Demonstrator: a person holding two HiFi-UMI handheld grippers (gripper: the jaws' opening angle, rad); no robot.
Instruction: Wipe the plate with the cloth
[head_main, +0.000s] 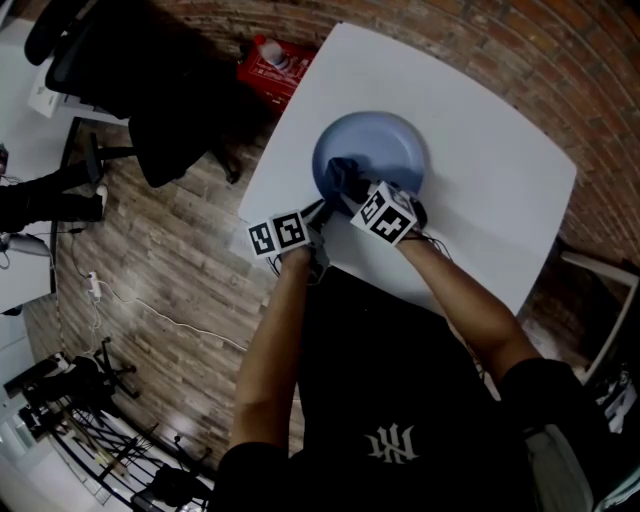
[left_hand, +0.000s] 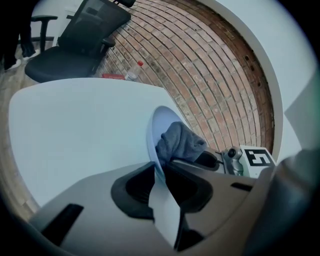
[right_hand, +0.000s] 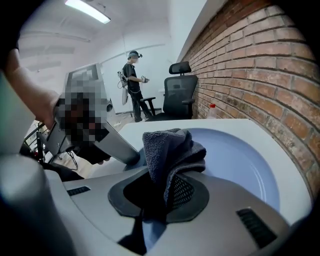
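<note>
The blue plate (head_main: 385, 140) lies on the white worktop (head_main: 500, 180), towards the person's side of it. The left tongs (left_hand: 159, 172) are pressed onto the plate's near left rim, with the thin edge caught between the two dark pads. The right tongs (right_hand: 166, 186) pinch a dark grey cloth (right_hand: 172, 150), which bunches up out of them in folds and hangs over the plate's inner face. In the head view the cloth sits on the near left part of the plate, just beside the spot where the left tongs grip the rim, and the two marker cubes are close together at the worktop's near edge. A red box (head_main: 272, 62) lies on the wooden floor (head_main: 170, 270) by the worktop's far left corner, near a black chair (head_main: 150, 90). A brick wall (right_hand: 260, 65) runs along the worktop's far side. In the right gripper view a person (right_hand: 134, 82) stands well back in the room beside another chair (right_hand: 179, 95).
</note>
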